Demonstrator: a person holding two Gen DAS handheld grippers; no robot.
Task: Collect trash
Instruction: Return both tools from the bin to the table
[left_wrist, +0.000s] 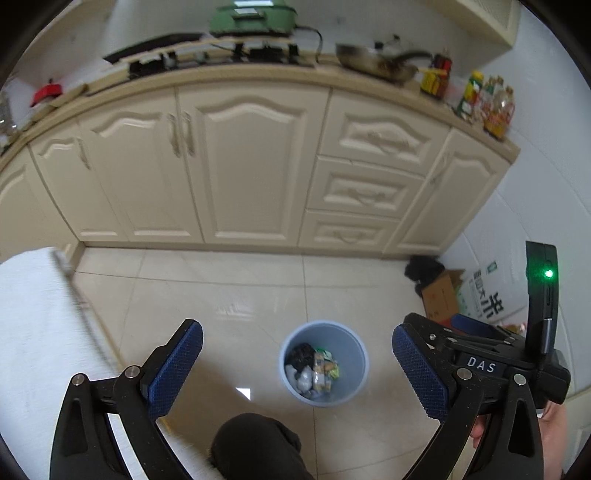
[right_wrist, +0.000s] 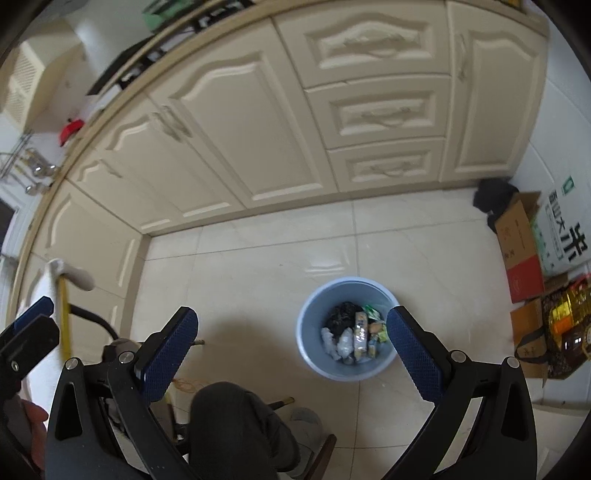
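A light blue trash bin (left_wrist: 354, 380) stands on the tiled floor and holds trash (left_wrist: 312, 367): a black bag, clear plastic and snack wrappers. My left gripper (left_wrist: 297, 360) is open and empty, held high above the bin, which shows between its blue-padded fingers. In the right wrist view the bin (right_wrist: 314, 354) with the trash (right_wrist: 352, 334) sits just left of the right finger. My right gripper (right_wrist: 291, 345) is open and empty. The right gripper also shows at the right edge of the left wrist view, and the left gripper's finger (right_wrist: 31, 317) at the left edge of the right wrist view.
Cream kitchen cabinets (left_wrist: 236, 166) run along the back under a counter with a pan (left_wrist: 376, 61) and bottles (left_wrist: 491, 103). Cardboard boxes (right_wrist: 521, 254), a rice bag (right_wrist: 565, 232) and oil bottles (right_wrist: 569, 321) stand by the right wall. A dark knee (right_wrist: 232, 424) is below.
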